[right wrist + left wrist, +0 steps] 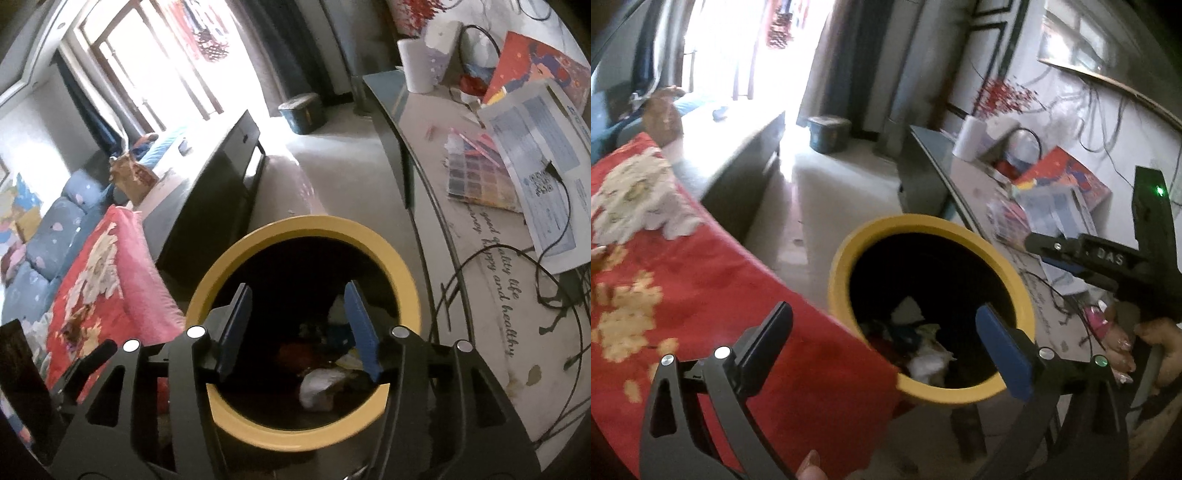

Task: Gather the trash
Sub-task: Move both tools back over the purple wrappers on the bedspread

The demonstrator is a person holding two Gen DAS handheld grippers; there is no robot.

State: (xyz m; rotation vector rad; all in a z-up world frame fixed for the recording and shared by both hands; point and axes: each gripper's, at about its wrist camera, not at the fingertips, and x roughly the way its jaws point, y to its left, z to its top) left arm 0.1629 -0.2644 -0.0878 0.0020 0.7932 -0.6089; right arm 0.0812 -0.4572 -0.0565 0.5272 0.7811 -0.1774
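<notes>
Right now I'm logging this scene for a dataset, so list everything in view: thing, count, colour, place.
bin: one, yellow rim, dark inside, on the floor between bed and desk
trash: a small heap, white and mixed colours, at the bin's bottom
blanket: one, red with pale flowers, on the bed left of the bin
desk: one, pale top with script lettering, right of the bin
paper roll: one, white, far end of the desk
printed sheet: one, white and blue, on the desk
colour chart: one, multicoloured squares, beside the sheet
cables: several, black, across the desk
round box: one, dark teal, on the far floor
left tool: open, over the bin
right tool: open, over the bin
</notes>
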